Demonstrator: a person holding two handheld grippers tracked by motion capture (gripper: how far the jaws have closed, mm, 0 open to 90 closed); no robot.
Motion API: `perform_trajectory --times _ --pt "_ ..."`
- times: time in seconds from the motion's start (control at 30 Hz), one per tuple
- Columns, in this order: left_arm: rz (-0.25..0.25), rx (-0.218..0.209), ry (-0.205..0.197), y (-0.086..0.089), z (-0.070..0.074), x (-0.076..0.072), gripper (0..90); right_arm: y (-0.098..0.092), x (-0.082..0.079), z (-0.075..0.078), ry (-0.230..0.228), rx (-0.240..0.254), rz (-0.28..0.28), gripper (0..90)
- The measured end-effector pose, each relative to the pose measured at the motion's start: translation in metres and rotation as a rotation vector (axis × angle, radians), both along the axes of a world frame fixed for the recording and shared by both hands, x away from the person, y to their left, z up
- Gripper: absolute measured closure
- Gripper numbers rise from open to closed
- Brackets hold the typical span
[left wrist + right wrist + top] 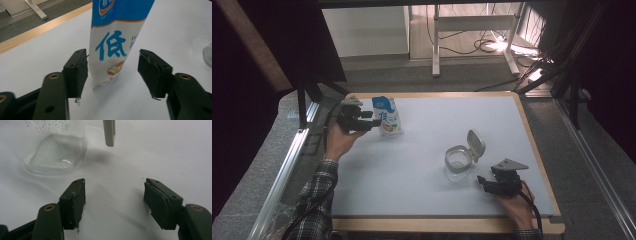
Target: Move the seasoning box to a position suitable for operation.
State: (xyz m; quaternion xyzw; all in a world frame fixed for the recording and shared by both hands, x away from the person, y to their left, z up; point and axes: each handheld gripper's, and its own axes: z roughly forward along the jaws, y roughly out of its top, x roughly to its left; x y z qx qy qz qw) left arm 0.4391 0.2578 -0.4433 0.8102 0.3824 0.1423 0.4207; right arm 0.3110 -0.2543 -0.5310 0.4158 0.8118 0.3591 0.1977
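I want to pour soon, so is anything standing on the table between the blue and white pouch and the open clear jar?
Nothing visible does. Bare white table surface lies between the blue and white pouch and the clear jar with its flip lid up. The left gripper brackets the pouch, pads not yet pressing.

The pouch [115,47] shows a blue top band, an orange stripe under it, then white with a big blue character and a small red, green and yellow emblem low down. Both tools are black: the left tool [112,75] has brass-coloured rivets, and the right tool [115,203] has them too. The jar [458,164] is clear glass, its flipped lid [476,145] pale grey-white. The surface [422,165] is pale blue-white with a light wood rim. The sleeve [314,205] is a dark and white plaid.
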Motion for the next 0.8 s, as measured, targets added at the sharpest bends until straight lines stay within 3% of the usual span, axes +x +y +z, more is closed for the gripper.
perform_trajectory --times 0.43,0.8 --pt "-0.019 0.011 0.004 -0.005 0.001 0.022 57.7 0.001 0.0 -0.001 -0.004 -0.013 0.004 33.4" --pt "-0.045 0.01 -0.015 -0.003 -0.001 0.025 86.1 0.001 0.0 -0.001 -0.004 -0.013 0.004 33.1"
